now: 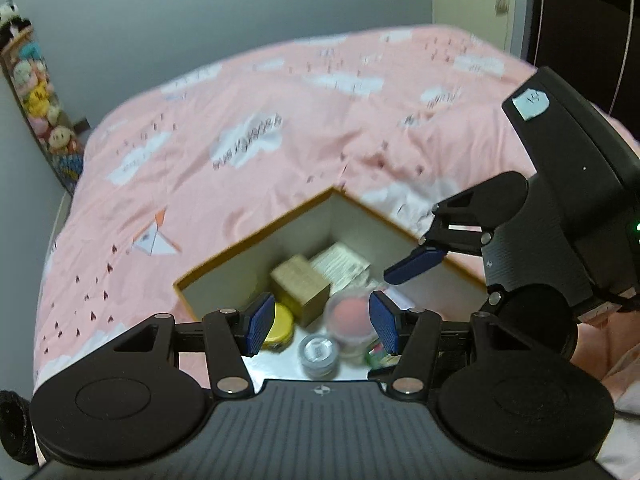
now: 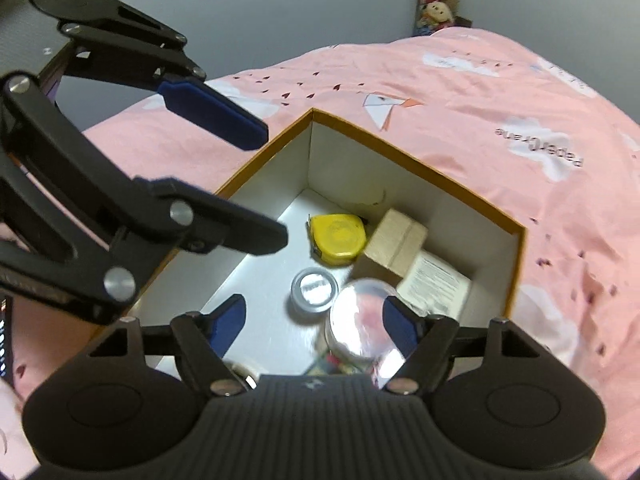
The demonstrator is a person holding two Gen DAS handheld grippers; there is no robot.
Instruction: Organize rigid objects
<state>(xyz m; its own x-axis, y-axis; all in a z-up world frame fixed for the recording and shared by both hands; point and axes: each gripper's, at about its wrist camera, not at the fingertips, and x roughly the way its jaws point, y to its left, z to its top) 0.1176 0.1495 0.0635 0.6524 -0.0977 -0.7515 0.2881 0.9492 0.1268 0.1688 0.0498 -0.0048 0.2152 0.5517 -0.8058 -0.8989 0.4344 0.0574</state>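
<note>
- Right wrist view: orange-rimmed box (image 2: 516, 236) sits open on the pink bedspread (image 2: 500, 92). Inside it: yellow tape measure (image 2: 338, 240) at the far side, small cardboard carton (image 2: 394, 246) to its right, white leaflet (image 2: 436, 284) nearer right, round silver tin (image 2: 314, 290) near centre, clear-lidded jar (image 2: 362, 330) nearest.
- Right gripper (image 2: 316, 318): fingers spread wide, nothing pinched. The jar lies low between them, but the blue pads do not press on it; I judge it released and resting in the box.
- Left gripper (image 1: 320, 320): fingers spread to a moderate gap, empty, poised above the box contents; tape measure (image 1: 280, 328) and jar (image 1: 352, 320) show below it. In the right wrist view it comes in from the left, over the near left wall.
- Step in hand, as judged: clearing both tools from the box after placing the jar.
- To do it well: lift straight up until the pads clear the rim, then move sideways; keep the fingers spread so no pad catches the jar's lid.
- Risk: the two grippers are close together over one box; draw them apart as they rise.
- Frames are motion-blurred; the jar's exact seating on the floor cannot be told.
</note>
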